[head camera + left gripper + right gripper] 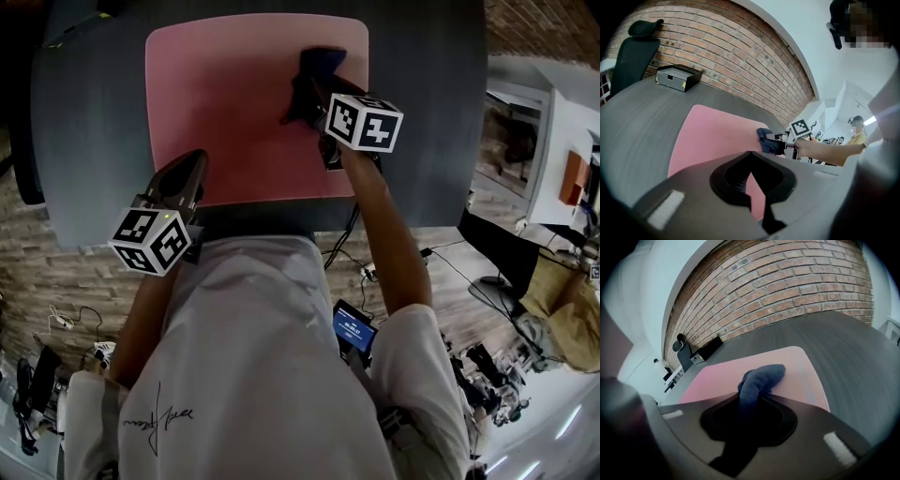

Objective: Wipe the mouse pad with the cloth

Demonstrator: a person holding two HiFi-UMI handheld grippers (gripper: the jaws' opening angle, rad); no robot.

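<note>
A pink mouse pad [234, 103] [712, 136] [722, 376] lies on a dark grey table [84, 122]. A dark blue cloth [314, 80] [759, 378] [765, 139] rests bunched on the pad's far right part. My right gripper [314, 103] [747, 401] is shut on the cloth and holds it against the pad. My left gripper [183, 178] [750, 176] sits at the pad's near left edge, jaws together with nothing between them.
A dark box [677, 77] stands at the table's far side by a brick wall [722, 51]. A black chair [633, 51] is beside it. The table's near edge [262, 230] runs just before my body. Cables and gear lie on the floor [450, 281].
</note>
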